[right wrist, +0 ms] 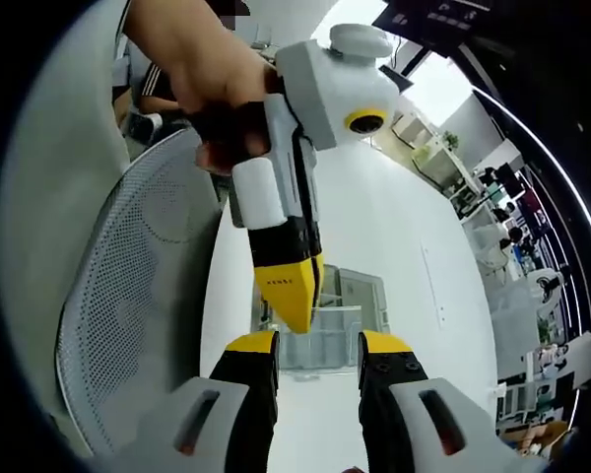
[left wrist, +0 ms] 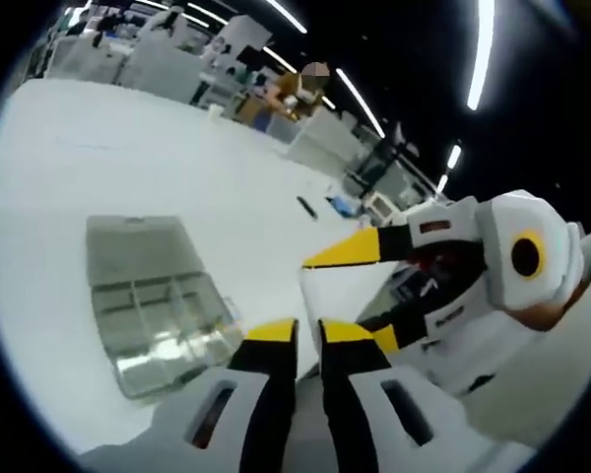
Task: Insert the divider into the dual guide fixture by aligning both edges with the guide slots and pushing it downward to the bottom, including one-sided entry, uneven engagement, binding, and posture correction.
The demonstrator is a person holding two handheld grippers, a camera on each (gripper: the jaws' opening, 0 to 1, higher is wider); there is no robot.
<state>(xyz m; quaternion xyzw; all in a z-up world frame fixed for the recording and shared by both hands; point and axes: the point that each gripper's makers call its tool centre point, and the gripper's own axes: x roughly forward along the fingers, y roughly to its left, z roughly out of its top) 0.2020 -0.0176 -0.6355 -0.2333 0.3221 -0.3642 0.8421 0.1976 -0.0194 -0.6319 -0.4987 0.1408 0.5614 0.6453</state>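
A clear plastic compartment box [left wrist: 153, 301] lies open on the white table [left wrist: 108, 148], its lid folded back; in the right gripper view the box [right wrist: 360, 330] sits beyond the jaws. My left gripper [left wrist: 308, 335] hovers above the table to the right of the box, its yellow-tipped jaws close together with nothing seen between them. A hand [right wrist: 202, 59] holds that left gripper [right wrist: 295, 317], which points down over the box. My right gripper [right wrist: 318, 345] is open and holds nothing; in the left gripper view the right gripper [left wrist: 345, 296] comes in with its jaws spread. I cannot make out a divider.
A grey mesh chair back [right wrist: 128, 315] rises at the left of the right gripper view. A small dark object [left wrist: 307, 208] lies farther out on the table. Desks, equipment and a person [left wrist: 295, 89] stand beyond the table's far edge.
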